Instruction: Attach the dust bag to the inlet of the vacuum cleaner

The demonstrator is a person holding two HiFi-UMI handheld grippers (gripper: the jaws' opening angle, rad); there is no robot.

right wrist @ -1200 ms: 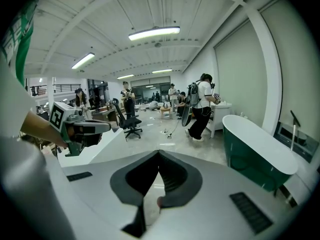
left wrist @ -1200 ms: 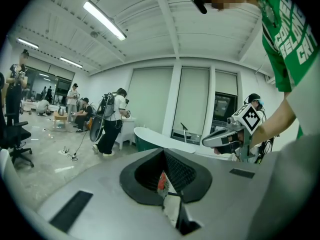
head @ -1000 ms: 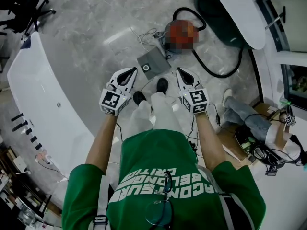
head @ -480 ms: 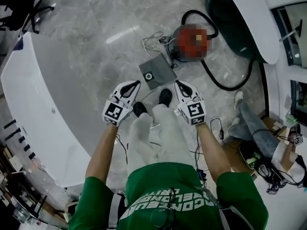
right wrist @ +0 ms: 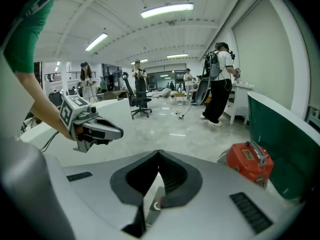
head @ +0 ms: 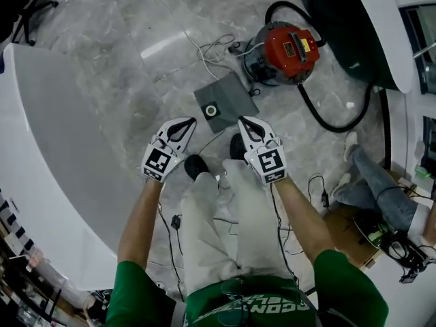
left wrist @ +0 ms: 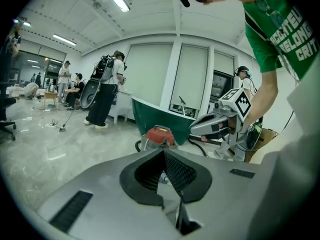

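Note:
The grey square dust bag [head: 226, 101] with a white ring opening lies flat on the marble floor, just beyond my two grippers. The vacuum cleaner [head: 289, 48], red-topped with a metal drum, stands behind it to the right; it also shows as vacuum cleaner [left wrist: 159, 135] and vacuum cleaner [right wrist: 248, 162]. My left gripper [head: 185, 124] is shut and holds nothing. My right gripper [head: 244, 122] is likewise shut with nothing in it, hovering over the bag's near edge. A sliver of the bag [right wrist: 151, 205] shows below the right jaws. Both hang well above the floor.
A black hose [head: 327, 118] loops from the vacuum across the floor. White cable [head: 208, 46] lies behind the bag. A white curved counter [head: 54, 148] runs along the left, a green tub [head: 354, 26] at the top right. Someone's legs [head: 371, 176] rest at the right. Several people stand far off.
The bag and vacuum have slid lower in the head view as the person stepped toward them. Both grippers stay shut, now closer above the bag.

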